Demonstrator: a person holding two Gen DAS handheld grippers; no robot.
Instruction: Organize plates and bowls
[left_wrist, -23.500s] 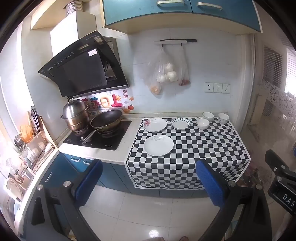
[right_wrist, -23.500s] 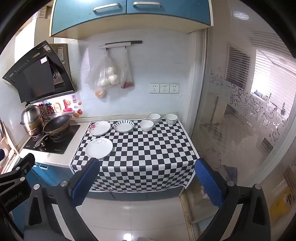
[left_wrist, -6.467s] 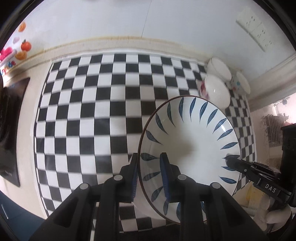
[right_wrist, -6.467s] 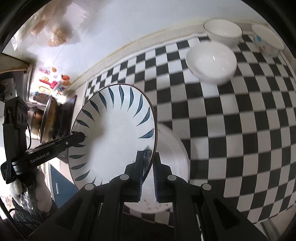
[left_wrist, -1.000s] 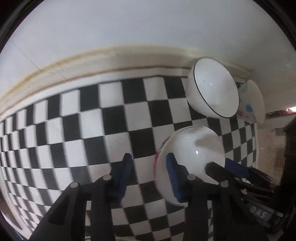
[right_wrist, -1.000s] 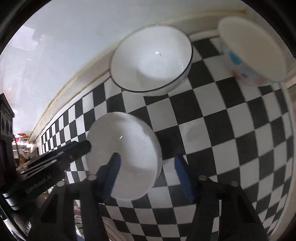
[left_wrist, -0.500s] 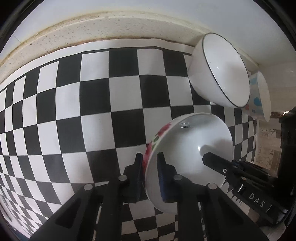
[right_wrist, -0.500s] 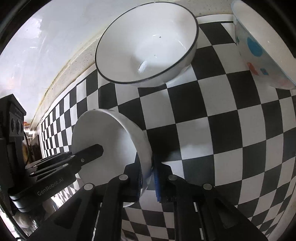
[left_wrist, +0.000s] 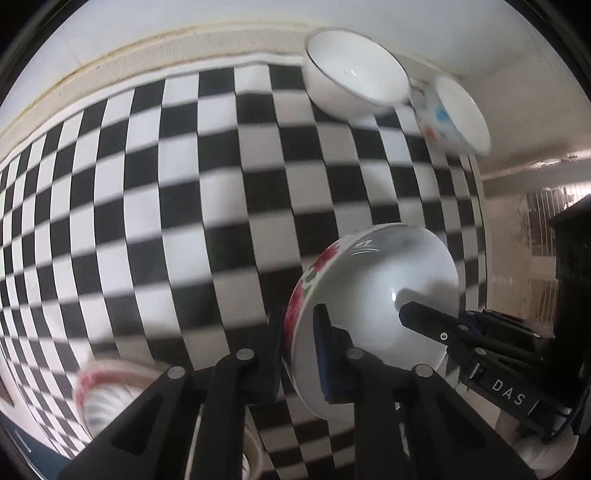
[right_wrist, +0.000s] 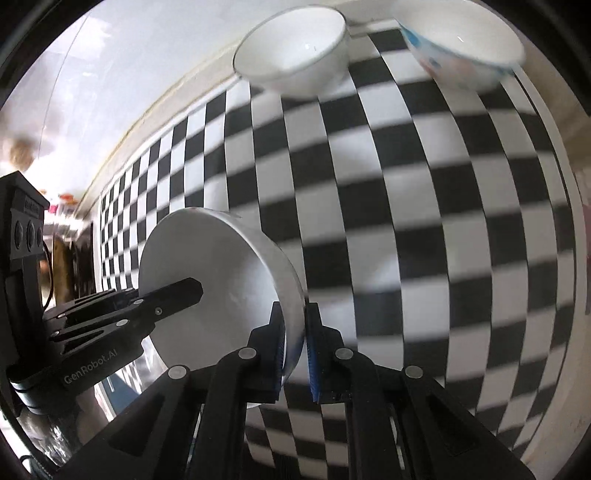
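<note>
Above the checkered desk (left_wrist: 184, 206), the left tool (left_wrist: 297, 354) clamps the near rim of the floral bowl (left_wrist: 373, 306); the right tool (right_wrist: 293, 343) pinches the opposite rim, so both carry it tilted over the cloth. Far back stand a black-rimmed white bowl (left_wrist: 351, 77) and, just right, a dotted bowl (left_wrist: 454, 114).

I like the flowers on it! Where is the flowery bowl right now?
The flowery bowl is lower right in the left wrist view, pinched between left gripper and right gripper, above the checkered cloth.
</note>
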